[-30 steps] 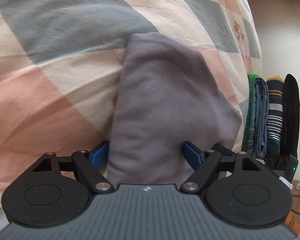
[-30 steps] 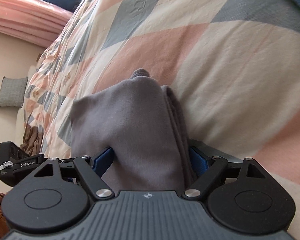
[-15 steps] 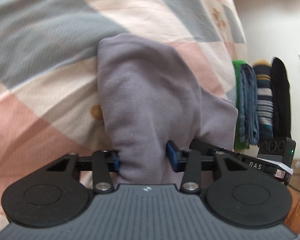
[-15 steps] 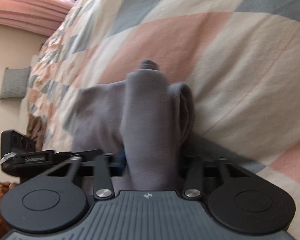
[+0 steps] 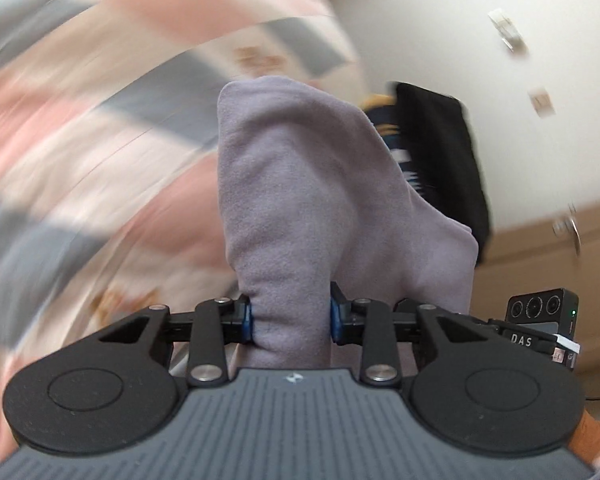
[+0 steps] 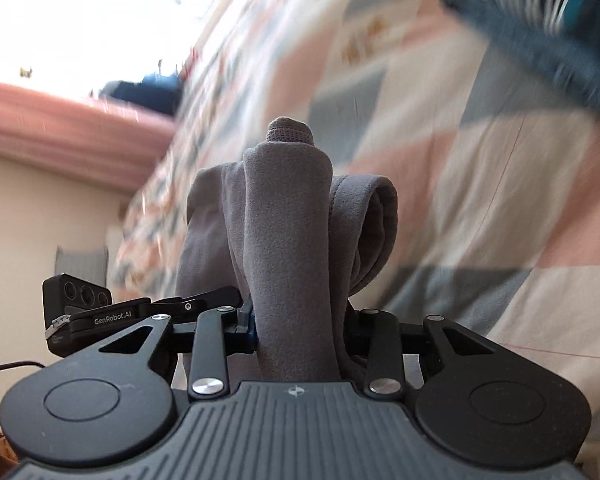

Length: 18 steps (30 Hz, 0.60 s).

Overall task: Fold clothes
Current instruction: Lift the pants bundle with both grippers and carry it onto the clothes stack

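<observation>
While both clamp, grey garment fills left gripper and right gripper.

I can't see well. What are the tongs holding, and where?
Both hold the folded grey cloth: left tongs and right tongs each pinch a bunched end.

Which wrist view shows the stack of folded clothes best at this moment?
The left wrist view. There the stack of folded clothes stands behind the grey garment, its black and striped items readable despite blur and partial hiding. The right wrist view shows only a smeared blue and striped edge of it at the top right corner.
</observation>
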Tool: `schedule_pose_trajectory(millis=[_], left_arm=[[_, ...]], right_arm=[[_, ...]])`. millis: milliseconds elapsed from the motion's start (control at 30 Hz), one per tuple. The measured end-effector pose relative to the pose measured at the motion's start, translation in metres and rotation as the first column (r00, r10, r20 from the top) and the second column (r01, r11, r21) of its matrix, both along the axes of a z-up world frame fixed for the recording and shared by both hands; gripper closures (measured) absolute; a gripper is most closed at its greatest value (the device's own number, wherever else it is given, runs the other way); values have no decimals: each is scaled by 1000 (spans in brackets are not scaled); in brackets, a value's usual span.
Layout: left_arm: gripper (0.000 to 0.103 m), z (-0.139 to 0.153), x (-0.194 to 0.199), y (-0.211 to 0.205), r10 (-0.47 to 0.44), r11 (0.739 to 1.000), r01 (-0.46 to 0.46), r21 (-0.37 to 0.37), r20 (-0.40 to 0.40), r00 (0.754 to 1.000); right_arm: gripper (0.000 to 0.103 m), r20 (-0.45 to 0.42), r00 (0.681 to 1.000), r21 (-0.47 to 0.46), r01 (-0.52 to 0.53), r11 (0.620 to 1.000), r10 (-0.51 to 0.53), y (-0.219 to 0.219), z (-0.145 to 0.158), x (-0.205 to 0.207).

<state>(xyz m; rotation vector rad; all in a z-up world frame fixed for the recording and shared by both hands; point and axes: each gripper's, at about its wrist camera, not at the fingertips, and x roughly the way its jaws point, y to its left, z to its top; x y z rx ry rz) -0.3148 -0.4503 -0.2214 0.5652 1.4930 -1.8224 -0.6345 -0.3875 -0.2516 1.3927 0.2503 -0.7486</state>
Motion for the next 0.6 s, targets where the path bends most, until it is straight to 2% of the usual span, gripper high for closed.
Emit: schedule_pose_trajectory(millis=[67, 133, 200, 267, 333, 433, 533, 600], left_arm=[[75, 23, -24, -27, -90, 995, 90, -30, 4, 996], [75, 46, -56, -58, -185, 980, 186, -68, 17, 983], [75, 69, -93, -88, -275, 955, 276, -111, 27, 961], [75, 92, -134, -120, -352, 923, 353, -155, 33, 935], [75, 113, -177, -151, -423, 885, 422, -196, 38, 905], [74, 135, -241, -197, -522, 820, 520, -238, 60, 851], [74, 139, -301, -237, -598, 764, 603, -230, 100, 795], [74, 131, -335, -259, -639, 729, 652, -210, 135, 757]], right_arm=[[68, 11, 996, -25, 88, 996, -87, 6, 21, -13], [68, 24, 983, -48, 184, 982, -183, 10, 41, -32], [68, 40, 958, -74, 287, 955, -284, 8, 60, -53], [68, 65, 920, -100, 391, 915, -386, 6, 77, -77], [68, 93, 871, -122, 490, 863, -482, 4, 95, -100], [68, 159, 776, -111, 629, 769, -611, -4, 108, -140], [68, 221, 681, -60, 724, 687, -698, -18, 105, -175], [68, 244, 629, -15, 764, 645, -739, -29, 95, -193]])
